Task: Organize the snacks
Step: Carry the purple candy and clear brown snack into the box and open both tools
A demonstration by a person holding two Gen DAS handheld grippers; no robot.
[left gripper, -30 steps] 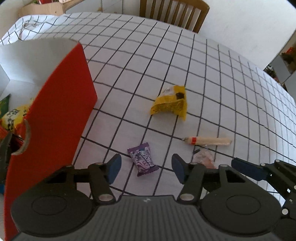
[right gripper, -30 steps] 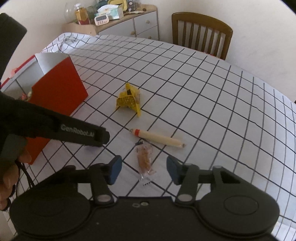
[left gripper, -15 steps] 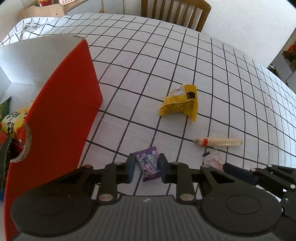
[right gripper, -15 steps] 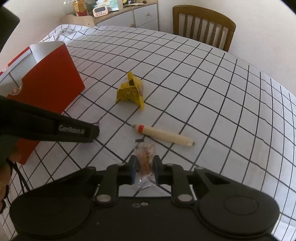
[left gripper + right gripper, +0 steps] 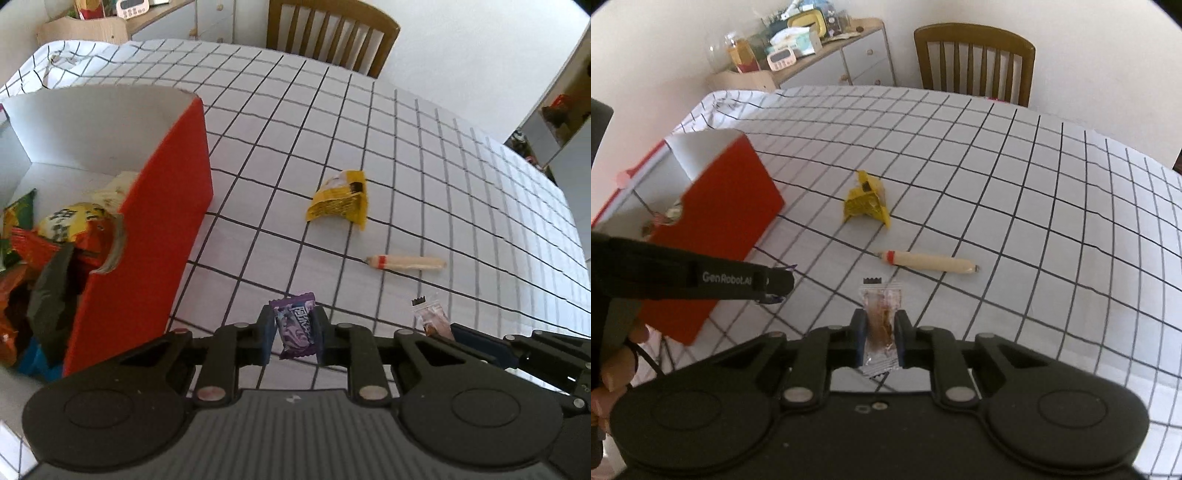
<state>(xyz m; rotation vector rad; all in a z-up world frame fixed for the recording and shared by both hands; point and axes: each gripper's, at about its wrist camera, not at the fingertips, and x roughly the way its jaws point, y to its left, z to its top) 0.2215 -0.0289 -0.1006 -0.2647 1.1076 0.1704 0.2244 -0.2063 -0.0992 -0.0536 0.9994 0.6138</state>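
Note:
My left gripper [image 5: 293, 332] is shut on a purple candy packet [image 5: 295, 325] and holds it above the checked tablecloth, just right of the red snack box [image 5: 147, 236]. My right gripper [image 5: 881, 338] is shut on a clear packet with a brown snack [image 5: 881, 317], also lifted off the cloth. A yellow snack bag [image 5: 340, 201] and a cream sausage stick with a red band [image 5: 406, 263] lie on the cloth beyond both grippers. They also show in the right wrist view, the bag [image 5: 866, 203] and the stick [image 5: 929, 261].
The red box [image 5: 724, 221] holds several snack bags [image 5: 55, 229]. A wooden chair [image 5: 975, 62] stands at the table's far edge. A sideboard with clutter [image 5: 812, 48] is behind. The left gripper's arm [image 5: 683, 277] crosses the right wrist view.
Both grippers went from open to shut, the left on the purple candy packet, the right on the clear brown-snack packet. Both have lifted their packets off the cloth.

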